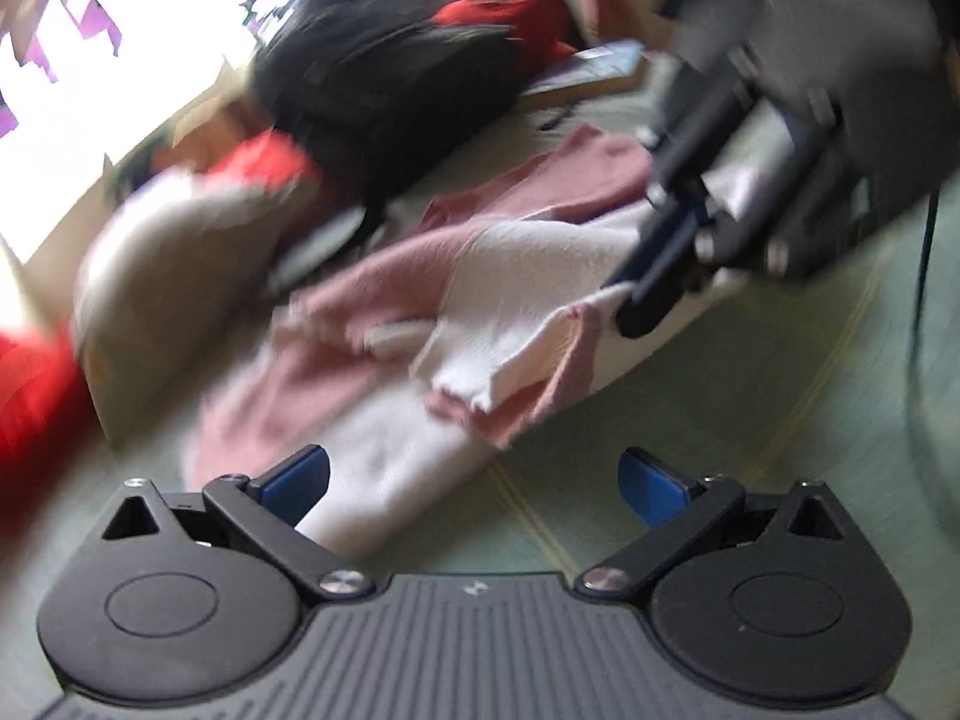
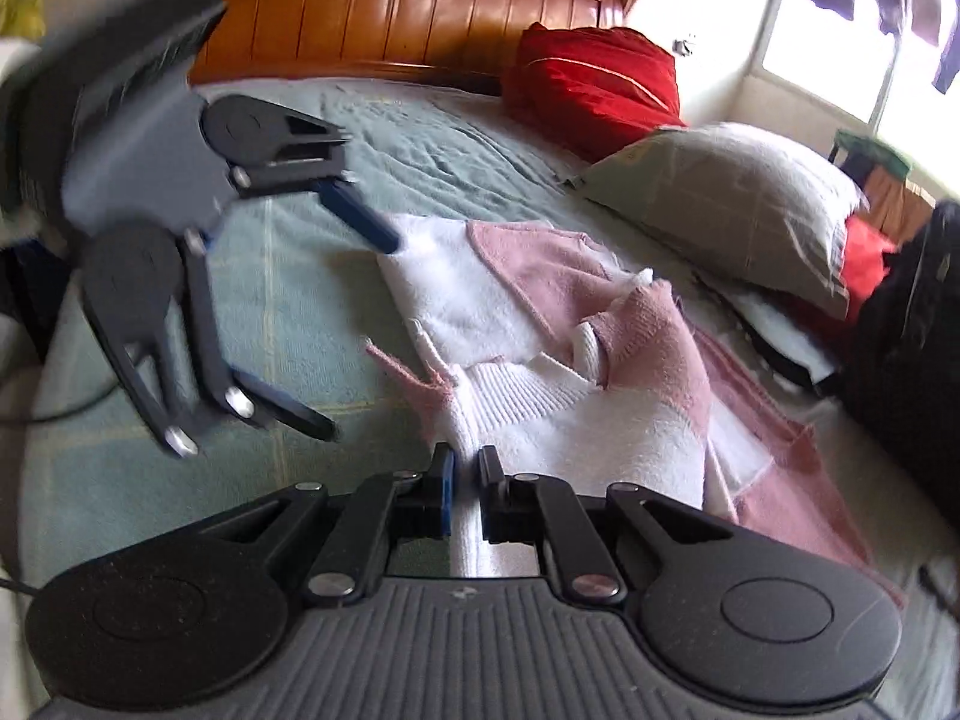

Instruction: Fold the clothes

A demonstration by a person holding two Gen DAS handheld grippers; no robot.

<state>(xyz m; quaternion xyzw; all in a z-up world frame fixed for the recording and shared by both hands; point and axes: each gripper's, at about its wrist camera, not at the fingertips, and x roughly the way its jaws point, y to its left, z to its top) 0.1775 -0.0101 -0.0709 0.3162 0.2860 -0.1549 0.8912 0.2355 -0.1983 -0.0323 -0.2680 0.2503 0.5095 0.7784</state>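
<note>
Leftmost, at nine o'clock in the right wrist view, left gripper [image 2: 366,330] blurred, jaws spread wide, nothing between them, hovering above green bedspread [image 2: 288,300]; upper blue fingertip [image 2: 360,219] close to the sweater's white edge, touching or not impossible to tell. Centre, pink and white sweater [image 2: 540,324] lying crumpled on the bedspread, stretching from the middle toward four o'clock. At six o'clock, right gripper [image 2: 465,480] with jaws narrowed, pinching a white fold of the sweater. Toward two o'clock, grey pillow [image 2: 732,198] just beside the sweater, red cushion [image 2: 594,84] behind it at one o'clock, against wooden headboard [image 2: 408,6]. Far right at three o'clock, black bag [image 2: 912,360], blurred.
</note>
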